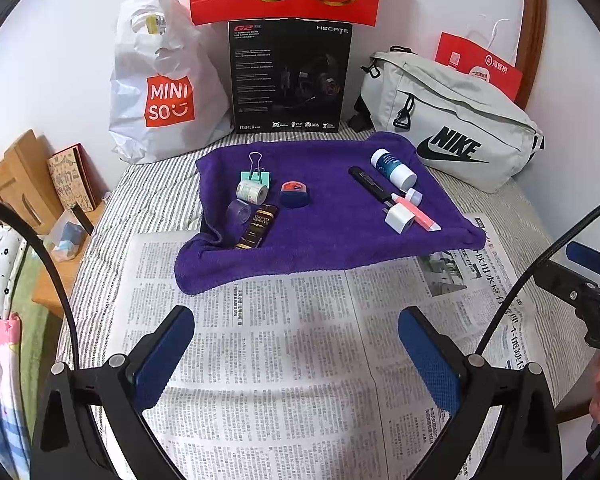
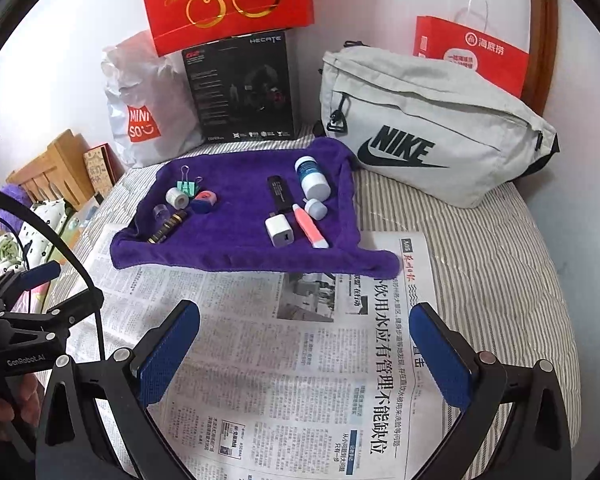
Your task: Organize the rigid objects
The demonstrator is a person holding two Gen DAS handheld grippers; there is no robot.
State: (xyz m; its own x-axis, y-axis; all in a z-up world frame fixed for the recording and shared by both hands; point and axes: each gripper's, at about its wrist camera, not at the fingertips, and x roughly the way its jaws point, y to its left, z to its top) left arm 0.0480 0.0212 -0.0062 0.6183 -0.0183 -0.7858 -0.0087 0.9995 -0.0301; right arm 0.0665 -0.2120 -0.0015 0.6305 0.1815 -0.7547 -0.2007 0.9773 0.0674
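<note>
- Both grippers hover over the newspaper, empty: left gripper and right gripper each have jaws wide apart.
- The small rigid things all lie on the purple towel on the bed, in two clusters.
- Left cluster, five: one binder clip, one white tape roll, one clear tape roll, one dark slim box, one blue-and-orange sharpener-like piece.
- Right cluster, five: one white bottle, one black stick, one white charger, one pink tube, one small white cap.
- All look light and stiff; the bottle and rolls may roll, so I'd pinch across their round sides, the box and stick across the narrow width.
</note>
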